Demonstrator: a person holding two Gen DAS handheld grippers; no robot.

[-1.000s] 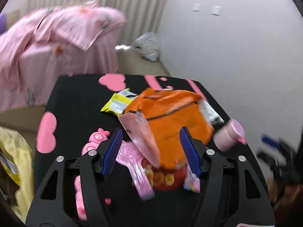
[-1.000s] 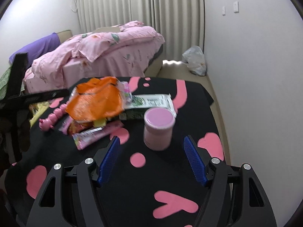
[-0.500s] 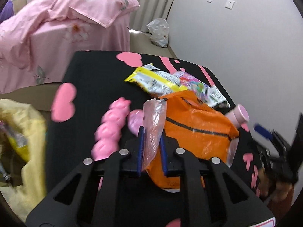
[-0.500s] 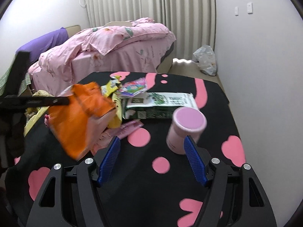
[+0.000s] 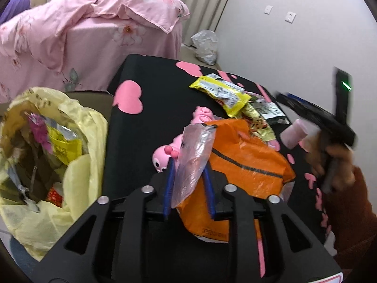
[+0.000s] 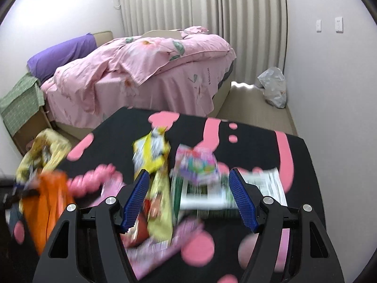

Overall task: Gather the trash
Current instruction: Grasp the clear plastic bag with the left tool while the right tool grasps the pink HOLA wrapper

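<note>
My left gripper (image 5: 188, 188) is shut on the clear flap of an orange snack bag (image 5: 245, 162), held above the black table's left side. It also shows in the right wrist view (image 6: 47, 202), hanging at the left. A yellow trash bag (image 5: 47, 146) full of wrappers stands open beside the table. My right gripper (image 6: 188, 198) is open over a pile of wrappers: a yellow one (image 6: 153, 151), a purple-pink one (image 6: 198, 162) and a green-white pack (image 6: 205, 193). The yellow wrapper (image 5: 221, 92) lies mid-table in the left wrist view.
The black table (image 5: 150, 122) has pink hearts. A pink caterpillar toy (image 5: 169, 151) lies by the orange bag; a pink jar (image 5: 294, 134) stands at the right. A pink bed (image 6: 146, 70) is behind, and a plastic bag (image 6: 273, 87) lies on the floor.
My left gripper shut on the orange bag's flap, lifted it and swung left toward the yellow trash bag. My right gripper moved forward and left over the wrapper pile, past the pink jar.
</note>
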